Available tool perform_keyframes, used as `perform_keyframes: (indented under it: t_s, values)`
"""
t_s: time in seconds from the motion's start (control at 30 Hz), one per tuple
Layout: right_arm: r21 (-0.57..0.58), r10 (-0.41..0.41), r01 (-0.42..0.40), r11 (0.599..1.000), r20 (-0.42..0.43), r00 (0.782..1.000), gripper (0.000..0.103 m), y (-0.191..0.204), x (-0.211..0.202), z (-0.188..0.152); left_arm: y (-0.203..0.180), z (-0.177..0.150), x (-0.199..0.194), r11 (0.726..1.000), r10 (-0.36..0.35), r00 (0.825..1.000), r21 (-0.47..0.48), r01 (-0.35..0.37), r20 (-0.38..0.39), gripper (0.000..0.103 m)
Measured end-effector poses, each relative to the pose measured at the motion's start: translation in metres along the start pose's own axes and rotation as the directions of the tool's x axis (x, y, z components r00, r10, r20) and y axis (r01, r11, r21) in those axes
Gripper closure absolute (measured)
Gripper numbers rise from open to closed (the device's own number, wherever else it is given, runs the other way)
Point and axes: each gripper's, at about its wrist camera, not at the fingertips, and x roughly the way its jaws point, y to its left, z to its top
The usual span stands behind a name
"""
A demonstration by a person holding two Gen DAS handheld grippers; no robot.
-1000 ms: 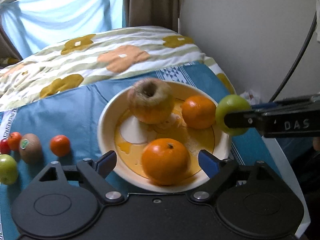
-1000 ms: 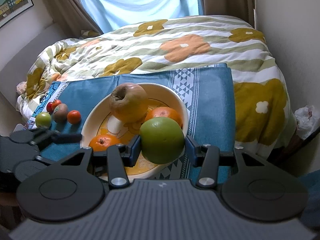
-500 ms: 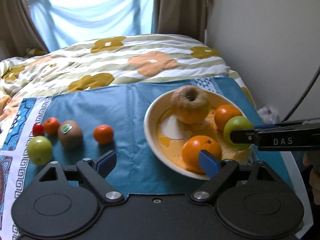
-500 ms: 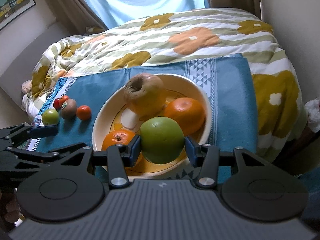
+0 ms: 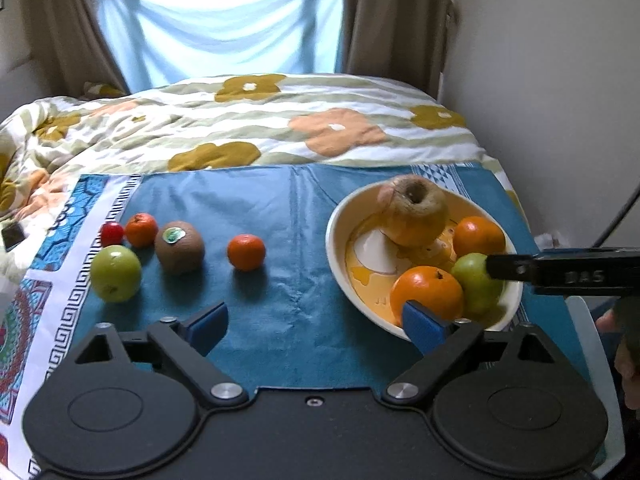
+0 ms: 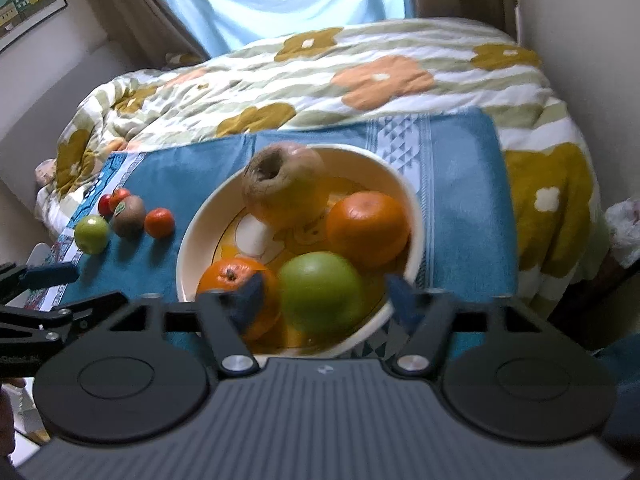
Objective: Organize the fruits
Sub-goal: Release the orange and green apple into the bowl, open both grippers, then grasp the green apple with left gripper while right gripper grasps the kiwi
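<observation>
A cream bowl point(image 6: 412, 204) with a yellow inside stands on a blue cloth point(image 5: 280, 208). It holds a wrinkled brown-yellow apple point(image 6: 282, 184), two oranges point(image 6: 366, 226) point(image 6: 232, 276) and a green apple point(image 6: 320, 284). My right gripper point(image 6: 324, 294) is over the bowl's near rim. Its jaws are opening, with the green apple resting between them and both pads clear of it. My left gripper point(image 5: 316, 320) hovers over bare cloth left of the bowl point(image 5: 332, 248). Its jaws are opening too, with nothing between them. In the left wrist view the right gripper's fingers point(image 5: 560, 272) reach in beside the green apple point(image 5: 474, 284).
On the cloth's left lie a second green apple point(image 5: 115, 273), a kiwi point(image 5: 179, 246), two mandarins point(image 5: 246, 252) point(image 5: 140, 229) and a small red fruit point(image 5: 112, 233). A flowered duvet point(image 5: 260, 128) covers the bed behind. A wall runs close on the right.
The right gripper has set the green apple down in the bowl and spread its jaws off it. The left gripper has pulled back and left from the bowl, bringing the loose fruit into view.
</observation>
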Motion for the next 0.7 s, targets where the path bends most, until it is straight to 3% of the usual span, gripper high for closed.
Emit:
perform_keyframes:
  t_s: [0.07, 0.4, 0.7]
  values:
    - [-0.019, -0.001, 0.001, 1.000, 0.039, 0.999, 0.000, 0.002, -0.011, 0.001, 0.002, 0.000, -0.005, 1.000, 0.015, 1.000, -0.006, -0.015, 0.005, 0.003]
    - [-0.035, 0.013, -0.011, 0.999, 0.067, 0.998, 0.000, 0.020, -0.044, 0.011, 0.021, 0.002, -0.050, 0.997, 0.064, 0.996, -0.052, -0.061, 0.058, 0.001]
    - [-0.166, 0.039, -0.023, 0.986, 0.089, 0.995, 0.000, 0.072, -0.058, 0.023, 0.065, 0.010, -0.086, 0.985, 0.160, 0.984, -0.072, -0.155, 0.080, 0.000]
